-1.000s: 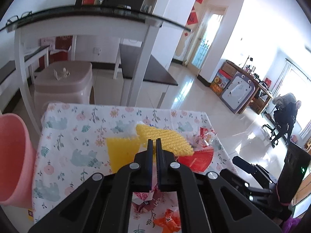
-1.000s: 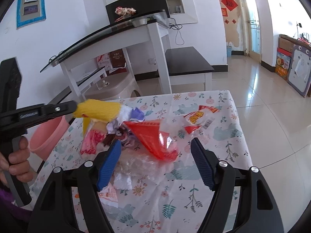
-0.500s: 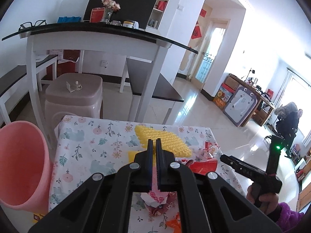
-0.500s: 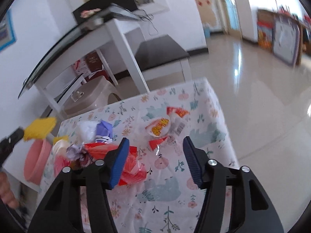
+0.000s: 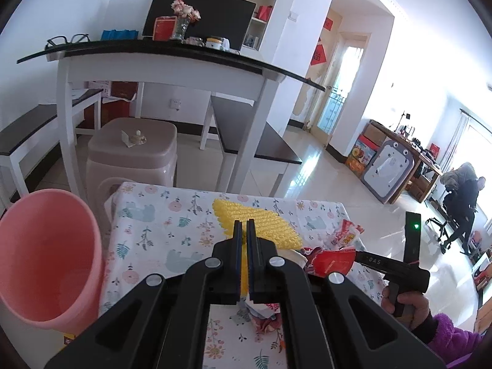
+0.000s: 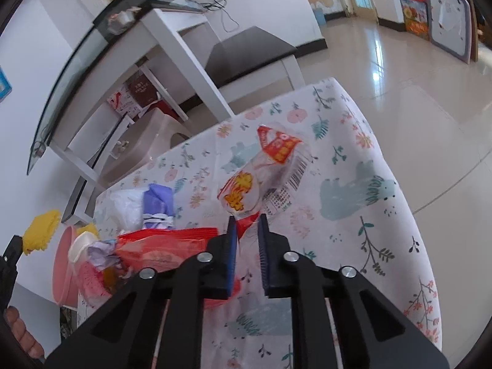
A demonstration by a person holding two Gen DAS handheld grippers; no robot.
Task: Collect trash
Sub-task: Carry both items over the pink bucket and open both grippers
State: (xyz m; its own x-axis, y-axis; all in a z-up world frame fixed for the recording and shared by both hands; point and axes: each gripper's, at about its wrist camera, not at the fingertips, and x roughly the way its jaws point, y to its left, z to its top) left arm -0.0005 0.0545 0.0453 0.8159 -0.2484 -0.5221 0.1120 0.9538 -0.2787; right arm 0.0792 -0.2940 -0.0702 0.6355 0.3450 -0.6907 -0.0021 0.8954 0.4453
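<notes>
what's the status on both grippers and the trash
Left gripper shut on yellow foam net, lifted beside pink bin. Right gripper closing around clear snack wrapper, grip unconfirmed. Red bag and other litter on table.

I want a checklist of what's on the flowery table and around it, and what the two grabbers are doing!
Surface: flowery tablecloth, wrinkled.
Job's things: yellow foam net held up; clear snack wrapper; red bag; pink bin at the table's left.
Clutter: purple wrapper, crumpled scraps.
Grippers: left gripper shut on the net; right gripper nearly closed around the wrapper's tip.
Cables: wall cord.
Surroundings: white desk, stool.
</notes>
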